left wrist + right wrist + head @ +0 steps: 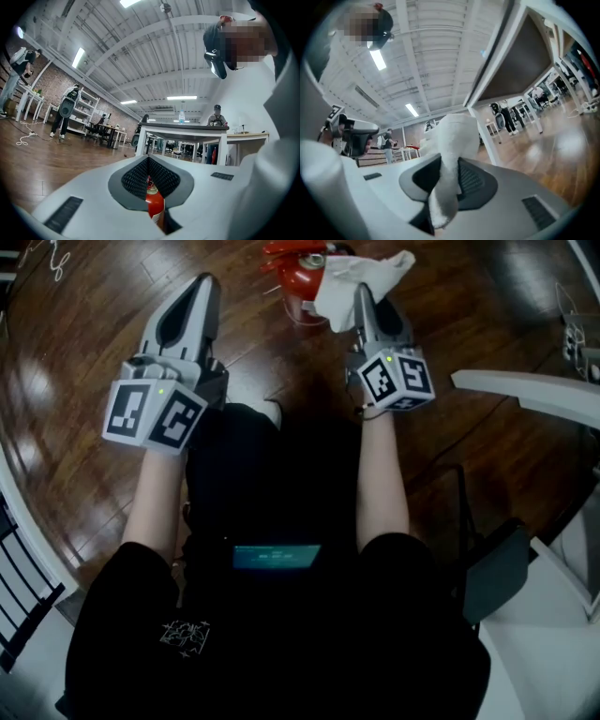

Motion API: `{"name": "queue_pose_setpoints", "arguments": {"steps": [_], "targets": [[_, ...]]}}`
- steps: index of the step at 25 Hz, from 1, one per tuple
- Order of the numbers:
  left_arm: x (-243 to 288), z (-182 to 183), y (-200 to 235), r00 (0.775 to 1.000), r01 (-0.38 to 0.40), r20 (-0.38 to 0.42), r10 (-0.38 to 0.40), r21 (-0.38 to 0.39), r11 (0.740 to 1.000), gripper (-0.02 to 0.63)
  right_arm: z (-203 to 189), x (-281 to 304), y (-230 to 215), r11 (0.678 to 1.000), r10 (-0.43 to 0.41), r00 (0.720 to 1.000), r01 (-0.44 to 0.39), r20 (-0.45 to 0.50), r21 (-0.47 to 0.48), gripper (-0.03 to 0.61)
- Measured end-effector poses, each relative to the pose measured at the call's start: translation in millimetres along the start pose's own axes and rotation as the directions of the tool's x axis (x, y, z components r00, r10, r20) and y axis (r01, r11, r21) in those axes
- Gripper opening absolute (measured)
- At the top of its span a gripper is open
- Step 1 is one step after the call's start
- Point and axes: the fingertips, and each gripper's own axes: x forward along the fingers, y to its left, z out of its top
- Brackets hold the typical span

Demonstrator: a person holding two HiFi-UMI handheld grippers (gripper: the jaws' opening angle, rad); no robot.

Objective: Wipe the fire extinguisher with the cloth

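Observation:
A red fire extinguisher (pixel 296 279) stands on the dark wooden floor at the top centre of the head view. A white cloth (pixel 362 277) partly covers its right side. My right gripper (pixel 362 294) is shut on the cloth, which bulges out between the jaws (pixel 454 140) in the right gripper view (pixel 445 165). My left gripper (pixel 207 283) hangs to the left of the extinguisher, apart from it, with its jaws shut on nothing. In the left gripper view (pixel 149 159) a strip of the red extinguisher (pixel 154 202) shows through the slot below the touching tips.
A white table edge (pixel 525 386) juts in at the right, with a dark chair part (pixel 495 570) below it. A white rail (pixel 28 531) runs along the lower left. Farther off stand tables (pixel 183 129) and people (pixel 65 112).

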Motion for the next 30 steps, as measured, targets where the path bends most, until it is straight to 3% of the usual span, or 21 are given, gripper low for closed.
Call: {"name": "queue_pose_setpoints", "arguments": {"steps": [3, 5, 10, 15, 18, 20, 21, 22, 26, 28, 30], "targets": [[-2.8, 2.9, 5.1, 1.0, -0.013, 0.008, 0.013, 0.0, 1.0, 0.0, -20.5, 14.8, 33.8, 0.988, 0.035, 0.997, -0.044, -0.066, -0.147, 0.11], [-6.9, 4.1, 7.1, 1.0, -0.023, 0.011, 0.023, 0.003, 1.0, 0.0, -51.3, 18.0, 38.0, 0.979, 0.007, 0.994, -0.03, -0.112, -0.202, 0.11], [-11.2, 1.4, 15.2, 0.999, -0.033, 0.013, 0.033, 0.006, 0.999, 0.0, -118.8, 8.6, 14.6, 0.983, -0.087, 0.972, 0.048, -0.218, -0.176, 0.11], [-13.6, -8.1, 22.6, 0.999, -0.042, 0.0, 0.042, 0.003, 0.999, 0.0, -203.3, 6.8, -19.4, 0.983, -0.183, 0.907, 0.175, -0.379, -0.055, 0.11], [-16.2, -12.5, 23.5, 0.999, -0.049, -0.008, 0.049, 0.001, 0.999, 0.0, -256.3, 2.1, -37.2, 0.98, -0.175, 0.834, 0.2, -0.524, -0.008, 0.11], [-17.1, -13.8, 25.6, 0.998, -0.055, -0.011, 0.055, 0.0, 0.999, 0.0, -268.5, -1.0, -50.3, 0.981, -0.155, 0.795, 0.192, -0.586, 0.001, 0.11], [-17.1, -14.5, 27.4, 0.998, -0.059, -0.011, 0.059, -0.005, 0.998, 0.0, -258.6, -0.9, -58.3, 0.982, -0.153, 0.8, 0.187, -0.581, -0.001, 0.11], [-17.2, -15.0, 29.2, 0.998, -0.063, -0.011, 0.063, -0.013, 0.998, 0.0, -237.5, 0.1, -66.8, 0.983, -0.157, 0.822, 0.186, -0.547, -0.004, 0.11], [-17.4, -15.5, 31.4, 0.998, -0.065, -0.01, 0.065, -0.019, 0.998, 0.0, -99.7, 13.4, -85.6, 0.991, -0.13, 0.958, 0.136, -0.257, 0.003, 0.11], [-16.3, -15.0, 32.1, 0.998, -0.061, -0.012, 0.061, -0.01, 0.998, 0.0, -36.4, 29.1, -79.3, 0.996, -0.092, 0.988, 0.089, -0.127, -0.029, 0.11], [-15.5, -16.1, 33.5, 0.998, -0.062, -0.012, 0.062, -0.009, 0.998, 0.0, 2.2, 48.6, -67.8, 0.993, -0.068, 0.995, 0.061, -0.066, -0.106, 0.11]]}}
